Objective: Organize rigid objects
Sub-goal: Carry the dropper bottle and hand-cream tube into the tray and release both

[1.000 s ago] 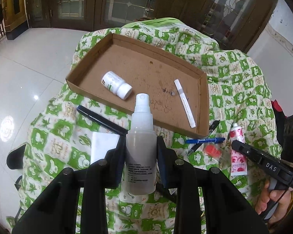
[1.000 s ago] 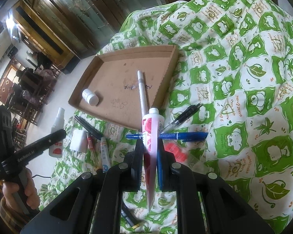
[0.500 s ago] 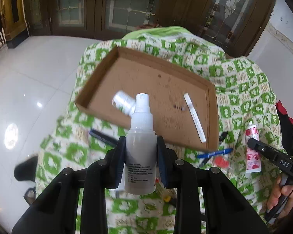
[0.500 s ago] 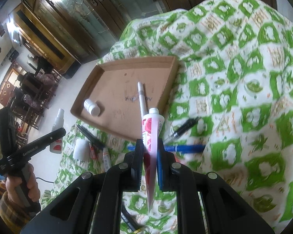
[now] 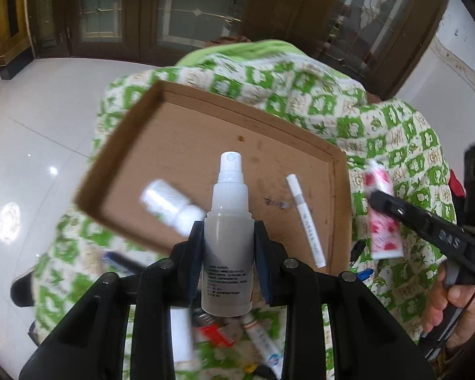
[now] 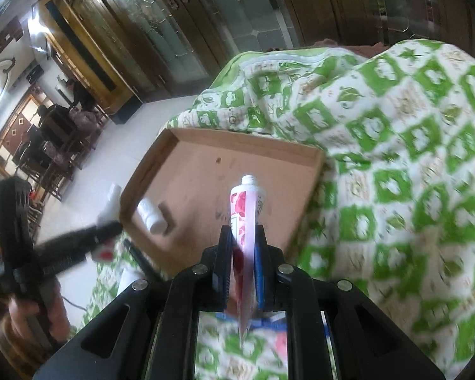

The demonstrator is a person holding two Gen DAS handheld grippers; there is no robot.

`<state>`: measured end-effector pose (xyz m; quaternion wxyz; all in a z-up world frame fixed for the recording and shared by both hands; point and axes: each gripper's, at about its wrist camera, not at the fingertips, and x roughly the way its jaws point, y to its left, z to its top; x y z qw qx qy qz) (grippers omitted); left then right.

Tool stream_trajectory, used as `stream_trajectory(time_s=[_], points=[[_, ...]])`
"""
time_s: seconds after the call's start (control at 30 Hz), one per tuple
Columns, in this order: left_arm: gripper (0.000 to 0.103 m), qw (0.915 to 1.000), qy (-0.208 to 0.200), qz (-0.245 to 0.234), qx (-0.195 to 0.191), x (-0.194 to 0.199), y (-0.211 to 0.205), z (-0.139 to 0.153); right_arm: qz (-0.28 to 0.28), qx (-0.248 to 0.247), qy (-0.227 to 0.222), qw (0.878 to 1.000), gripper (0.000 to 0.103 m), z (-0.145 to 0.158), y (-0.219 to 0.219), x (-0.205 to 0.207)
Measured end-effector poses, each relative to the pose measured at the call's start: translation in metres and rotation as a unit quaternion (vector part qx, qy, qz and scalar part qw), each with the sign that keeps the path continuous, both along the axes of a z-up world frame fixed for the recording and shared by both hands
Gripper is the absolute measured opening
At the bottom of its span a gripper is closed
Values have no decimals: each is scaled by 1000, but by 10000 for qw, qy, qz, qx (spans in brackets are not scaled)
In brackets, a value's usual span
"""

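Spray bottle (image 5: pixel 228 240), translucent with a white pump head, stands upright between the left gripper's (image 5: pixel 228 247) blue pads, which are clenched on its body; it hangs over the near edge of the cardboard tray (image 5: pixel 180 120). Pink-flowered cream tube (image 6: pixel 244 218) is pinched flat in the right gripper (image 6: pixel 243 253), cap end up, over the tray's near right side. Inside the tray lie a small white pill bottle (image 5: pixel 171 205) and a white marker (image 5: pixel 305 220). The tray sits on a green-and-white patterned cloth (image 6: pixel 395 145), where blurred pens and tubes (image 5: pixel 262 345) lie below the left gripper. A hand (image 5: pixel 452 304) holds the right gripper's handle. Compared with a second ago, both grippers have carried their loads from over the cloth toward the tray, which now fills more of each view; the grips are unchanged.
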<state>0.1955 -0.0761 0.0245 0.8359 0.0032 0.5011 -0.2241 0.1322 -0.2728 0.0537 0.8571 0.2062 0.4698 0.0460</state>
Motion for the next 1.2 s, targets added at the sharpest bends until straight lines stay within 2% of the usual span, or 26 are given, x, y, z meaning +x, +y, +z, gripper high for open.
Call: stream_trajectory(time_s=[0.33, 0.57, 0.97, 1.0, 1.07, 1.1, 1.2], points=[[27, 9997, 174, -129, 149, 14, -41, -26, 57, -100, 348, 9993, 11, -34, 3, 42], [27, 9991, 137, -38, 412, 28, -41, -38, 170, -222, 492, 9984, 11, -54, 9, 59], [27, 9975, 246, 83, 656, 49, -34, -58, 94, -418, 499, 9978, 12, -62, 1, 67], [27, 9975, 253, 91, 660, 50, -33, -59, 90, -438, 475, 9979, 14, -61, 1, 66], [27, 9974, 267, 82, 661, 49, -31, -58, 70, -482, 388, 9981, 32, -57, 0, 64], [28, 9975, 286, 69, 643, 48, -31, -58, 57, -483, 306, 9983, 47, -54, -1, 62], [37, 9981, 273, 95, 537, 41, -25, -52, -4, -434, 198, 9989, 49, -48, -2, 58]])
